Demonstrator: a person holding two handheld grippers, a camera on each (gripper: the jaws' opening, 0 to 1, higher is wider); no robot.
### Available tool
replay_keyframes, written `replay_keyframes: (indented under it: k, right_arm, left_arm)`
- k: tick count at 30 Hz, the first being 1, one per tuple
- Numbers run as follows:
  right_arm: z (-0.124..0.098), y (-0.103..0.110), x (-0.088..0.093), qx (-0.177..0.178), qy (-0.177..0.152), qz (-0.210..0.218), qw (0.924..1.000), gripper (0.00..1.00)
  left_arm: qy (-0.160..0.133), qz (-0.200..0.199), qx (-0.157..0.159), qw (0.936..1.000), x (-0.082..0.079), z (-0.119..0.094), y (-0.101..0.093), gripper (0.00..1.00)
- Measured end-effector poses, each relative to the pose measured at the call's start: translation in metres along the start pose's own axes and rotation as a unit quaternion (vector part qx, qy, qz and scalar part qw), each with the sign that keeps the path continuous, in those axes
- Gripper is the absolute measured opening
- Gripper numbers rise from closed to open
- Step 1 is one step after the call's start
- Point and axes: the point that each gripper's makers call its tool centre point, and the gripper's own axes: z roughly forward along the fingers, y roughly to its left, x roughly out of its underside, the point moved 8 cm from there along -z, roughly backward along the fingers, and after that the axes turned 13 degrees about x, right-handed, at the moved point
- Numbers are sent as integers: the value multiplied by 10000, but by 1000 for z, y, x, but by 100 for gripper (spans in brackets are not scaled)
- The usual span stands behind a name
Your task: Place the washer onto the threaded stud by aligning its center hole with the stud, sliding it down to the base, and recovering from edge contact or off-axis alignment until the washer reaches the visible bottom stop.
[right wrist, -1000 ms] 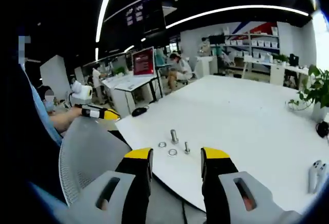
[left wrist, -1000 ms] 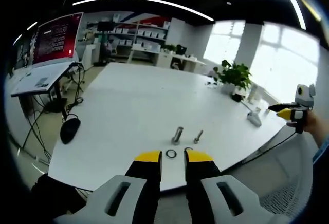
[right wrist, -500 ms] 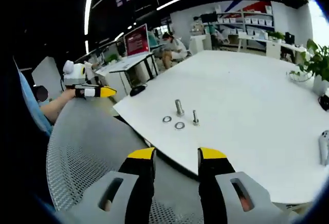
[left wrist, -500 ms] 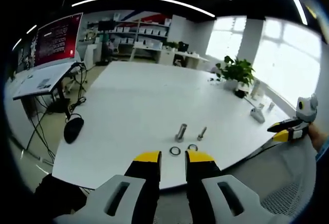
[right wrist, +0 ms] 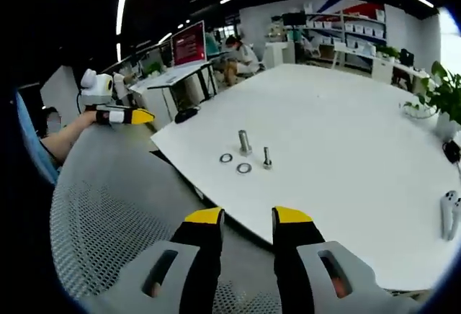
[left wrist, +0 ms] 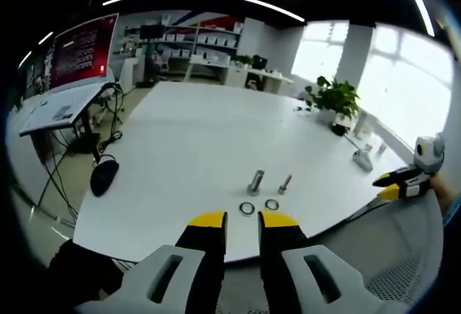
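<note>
Right gripper view's got a mesh chair [right wrist: 108, 235] lower left. Stud [left wrist: 255, 182] upright mid-frame, washer [left wrist: 247, 208] flat below. Left gripper [left wrist: 241, 220] and right gripper [right wrist: 248, 217] both slightly parted, empty.

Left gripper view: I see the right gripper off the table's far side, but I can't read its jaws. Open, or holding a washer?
Observer: Open and empty. The right gripper has its jaws apart with nothing between them.
Operator: What's beneath it?
Observer: A grey mesh chair. The jaws are short of the table edge.
</note>
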Motion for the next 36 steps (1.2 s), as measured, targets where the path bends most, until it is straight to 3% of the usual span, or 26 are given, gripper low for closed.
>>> replay_keyframes:
  k: [7,14,16,17,18,19,23,27,29,32,34,35,36]
  right_arm:
    - [-1,1,-1,-148,-170,144,9996,29]
    - [-1,2,0,-165,-56,179,9997,29]
    - [-1,0,-1,-46,-112,250,9996,29]
    - [-1,-1,0,-8,-35,293,9996,29]
    - [-1,-1,3,-27,79,321,9994,29]
    - [0,0,4,-95,144,319,9993,29]
    - [-1,-1,3,-58,119,322,9994,29]
    - [-3,-2,6,-117,100,574,9982,29]
    - [-3,-2,8,-120,141,734,9971,29]
    - [-3,-2,7,-94,144,641,9978,29]
    - [-5,-1,10,-84,228,720,9971,29]
    - [-5,-1,11,-58,250,813,9964,29]
    - [-7,-1,12,-4,317,963,9948,29]
  left_arm:
    - [-10,10,55,10000,1,1,-3,15]
    - [178,19,95,9998,4,2,-6,15]
    - [-11,154,348,9993,0,2,-9,17]
    - [-29,107,322,9994,0,1,-8,19]
    - [28,82,300,9995,1,2,-8,23]
    - [292,139,238,9992,4,2,-7,24]
    - [422,316,431,9977,4,5,-13,25]
    - [782,787,482,9927,0,4,-8,22]
    - [937,978,580,9891,-10,4,-7,22]
    - [1031,1645,783,9778,-43,5,-7,22]
    - [1561,2299,1023,9551,-70,20,-6,23]
    - [1679,2439,1097,9488,-72,25,-7,23]
    - [1883,2636,1239,9379,-74,34,-10,23]
